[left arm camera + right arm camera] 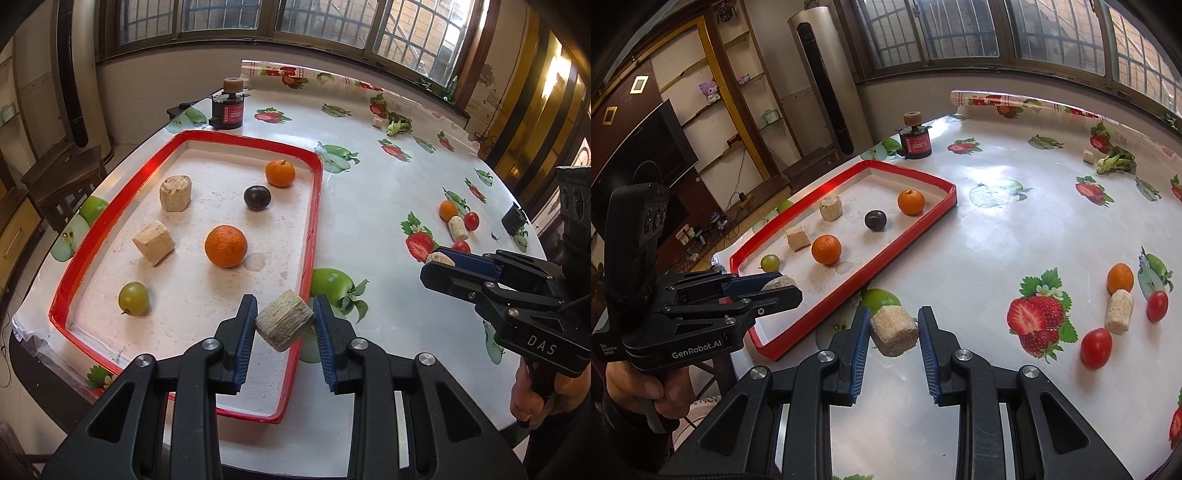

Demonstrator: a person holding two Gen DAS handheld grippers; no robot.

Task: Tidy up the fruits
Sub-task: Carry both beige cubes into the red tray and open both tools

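Observation:
A red-rimmed tray holds two oranges, a dark plum, a green grape and two beige chunks. My left gripper is shut on a beige chunk above the tray's near right corner; it also shows in the right wrist view. My right gripper is shut on another beige chunk above the table right of the tray; it also shows in the left wrist view. Loose on the table lie an orange, a beige chunk and two cherry tomatoes.
A black and red jar stands behind the tray. A green vegetable piece and a small beige cube lie at the far right. The fruit-print tablecloth covers the table. A chair stands left of the table.

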